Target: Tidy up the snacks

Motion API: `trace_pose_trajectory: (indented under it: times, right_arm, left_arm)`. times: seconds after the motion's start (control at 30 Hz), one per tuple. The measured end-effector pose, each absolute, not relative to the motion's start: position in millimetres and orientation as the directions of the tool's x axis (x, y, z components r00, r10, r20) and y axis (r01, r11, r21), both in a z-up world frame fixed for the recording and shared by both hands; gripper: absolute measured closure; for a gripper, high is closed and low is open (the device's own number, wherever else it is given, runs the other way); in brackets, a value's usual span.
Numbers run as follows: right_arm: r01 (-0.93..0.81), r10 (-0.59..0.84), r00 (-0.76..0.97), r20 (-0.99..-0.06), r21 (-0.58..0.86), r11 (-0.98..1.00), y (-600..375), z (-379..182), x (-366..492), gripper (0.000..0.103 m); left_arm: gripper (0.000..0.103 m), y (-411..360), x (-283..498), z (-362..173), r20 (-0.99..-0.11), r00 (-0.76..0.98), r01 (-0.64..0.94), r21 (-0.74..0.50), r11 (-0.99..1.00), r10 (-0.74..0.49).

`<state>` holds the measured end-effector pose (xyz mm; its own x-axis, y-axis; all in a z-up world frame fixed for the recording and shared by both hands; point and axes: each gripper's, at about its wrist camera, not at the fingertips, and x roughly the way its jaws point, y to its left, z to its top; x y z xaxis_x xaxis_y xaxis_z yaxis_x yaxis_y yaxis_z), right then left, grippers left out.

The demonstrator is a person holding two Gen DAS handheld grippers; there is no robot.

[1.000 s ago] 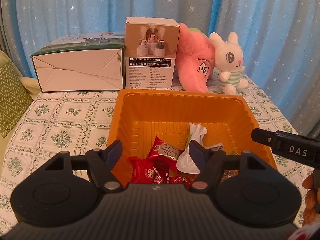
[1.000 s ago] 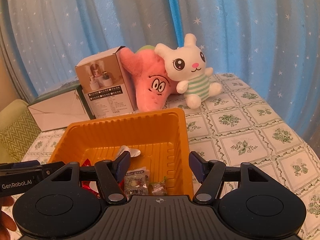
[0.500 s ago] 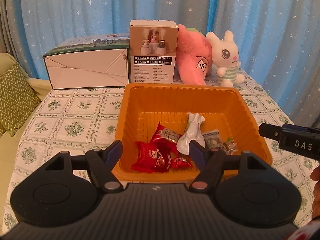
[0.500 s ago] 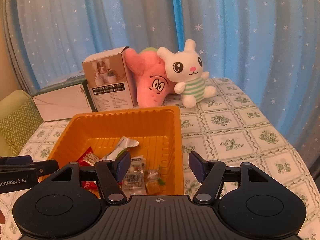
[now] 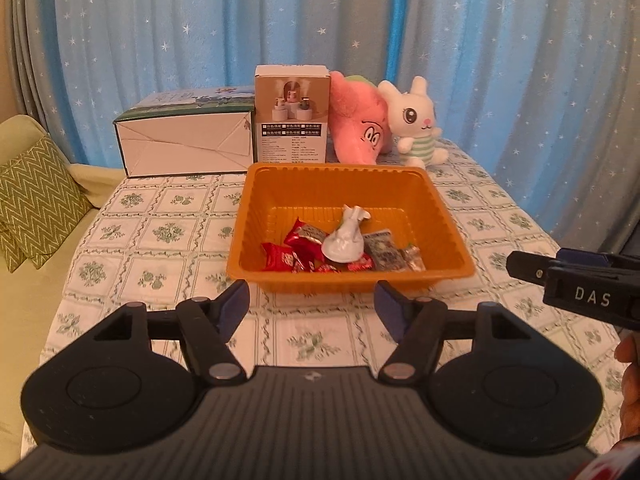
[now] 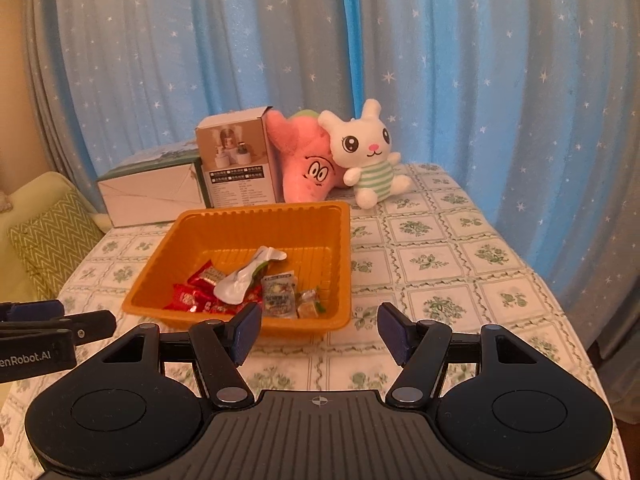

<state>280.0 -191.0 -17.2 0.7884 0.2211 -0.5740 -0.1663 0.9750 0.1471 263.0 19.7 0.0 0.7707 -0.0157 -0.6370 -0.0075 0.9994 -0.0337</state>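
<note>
An orange plastic tray (image 5: 332, 184) (image 6: 248, 220) sits mid-table. In it lie several red snack packets (image 5: 284, 258) (image 6: 188, 298), a white pouch (image 5: 346, 238) (image 6: 242, 278) and small clear-wrapped sweets (image 5: 384, 252) (image 6: 280, 298). My left gripper (image 5: 313, 310) is open and empty, just short of the tray's near wall. My right gripper (image 6: 318, 330) is open and empty, near the tray's front right corner. Each gripper shows at the edge of the other's view: the right one (image 5: 572, 284), the left one (image 6: 52, 328).
A white and green carton (image 5: 188, 144), an upright product box (image 5: 292, 116), a pink plush (image 5: 360, 120) and a white rabbit plush (image 5: 416, 124) stand at the back of the patterned tablecloth (image 5: 160, 248). A sofa with a green cushion (image 5: 36, 196) is left. Blue curtains hang behind.
Both grippers have pulled back and up from over the tray; they now stand in front of it. Both stayed open. The snacks in the tray have not moved.
</note>
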Motion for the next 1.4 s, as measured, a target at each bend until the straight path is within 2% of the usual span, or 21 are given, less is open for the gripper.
trace_pose_trajectory:
  times: [0.57,1.4]
  right_arm:
    - [-0.171,0.214,0.793,-0.57,0.129,0.977,-210.8,32.8,154.9,0.038]
    - [-0.201,0.252,0.782,-0.571,0.151,0.968,-215.8,72.3,32.6,0.038]
  left_arm:
    - [0.037,-1.0,141.7,44.3,-0.607,0.795,0.001,-0.039,0.999,-0.025]
    - [0.037,-5.0,28.1,97.1,-0.553,0.833,-0.026,-0.043,0.999,-0.002]
